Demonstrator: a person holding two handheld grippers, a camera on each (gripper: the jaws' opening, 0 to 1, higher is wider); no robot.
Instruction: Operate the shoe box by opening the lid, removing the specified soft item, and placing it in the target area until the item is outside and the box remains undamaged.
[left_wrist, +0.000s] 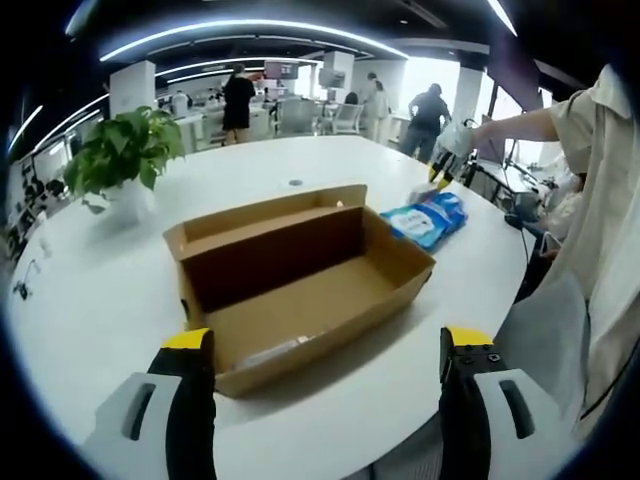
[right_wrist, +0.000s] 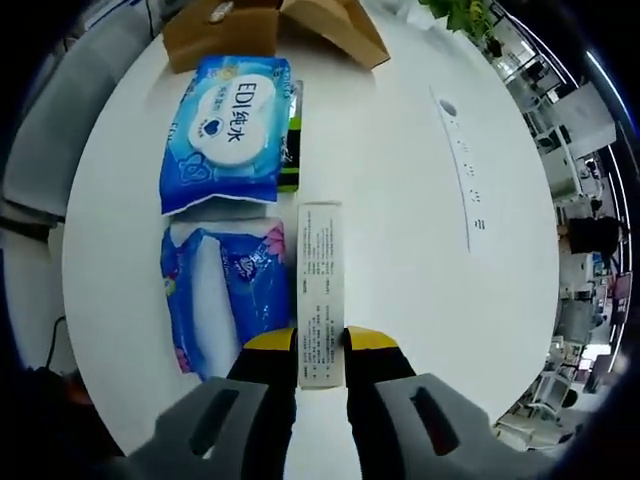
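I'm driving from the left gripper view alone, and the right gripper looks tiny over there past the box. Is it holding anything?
Observer: Yes. The right gripper has its jaws closed against both sides of a slim white carton.
Operator: What are the blue things beside it?
Observer: Two soft packs: a blue wipes pack nearer the cardboard box, and a blue-and-pink pack next to the carton.
Operator: Anything else there?
Observer: A dark green item sticks out from under the wipes pack.
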